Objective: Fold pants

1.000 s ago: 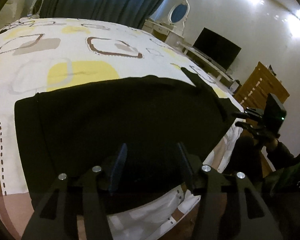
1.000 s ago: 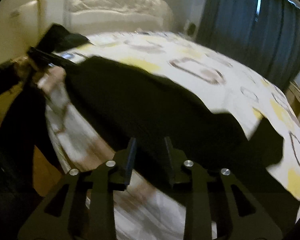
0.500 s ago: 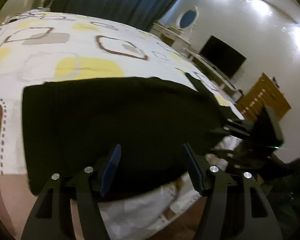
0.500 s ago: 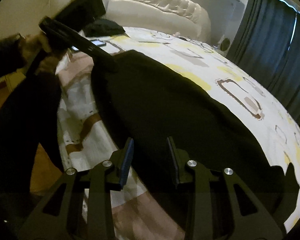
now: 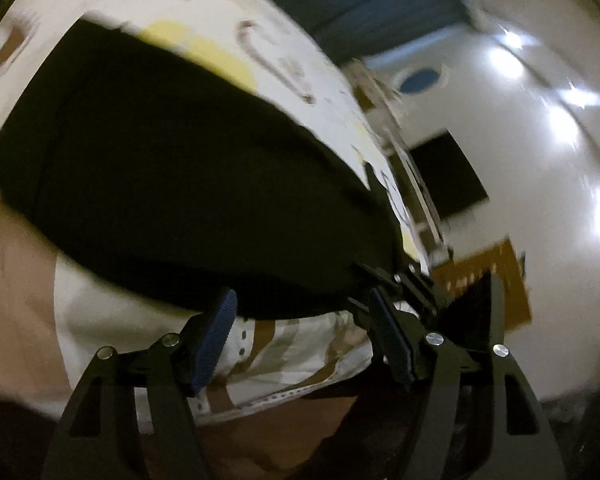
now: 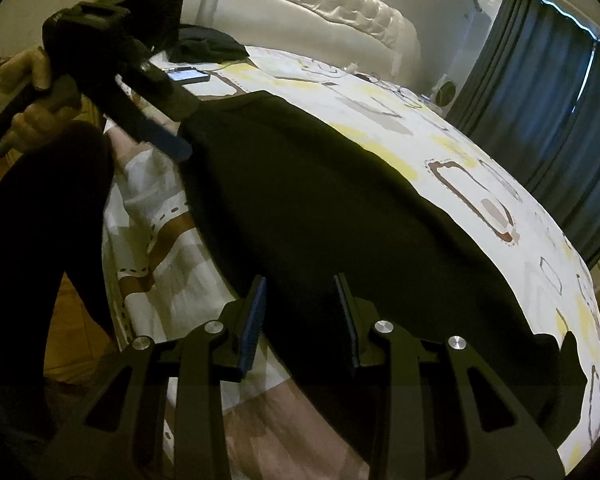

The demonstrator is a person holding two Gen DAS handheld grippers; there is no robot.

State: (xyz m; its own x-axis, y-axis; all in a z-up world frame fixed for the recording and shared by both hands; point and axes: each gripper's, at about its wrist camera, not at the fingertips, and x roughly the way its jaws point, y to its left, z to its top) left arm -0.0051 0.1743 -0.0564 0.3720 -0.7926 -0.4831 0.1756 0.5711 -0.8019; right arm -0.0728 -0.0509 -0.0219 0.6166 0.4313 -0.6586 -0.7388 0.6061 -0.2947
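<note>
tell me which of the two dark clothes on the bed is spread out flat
The black pants along the bed's near edge lie flat; the other dark garment, up by the white headboard, is bunched.

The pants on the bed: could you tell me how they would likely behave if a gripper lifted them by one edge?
The pants lie flat and follow the bed's curve, so they are probably floppy and would drape rather than hold shape. Spread that wide, a one-edge lift would likely leave the rest dragging. The left gripper and right gripper, both open, may need both edges.
</note>
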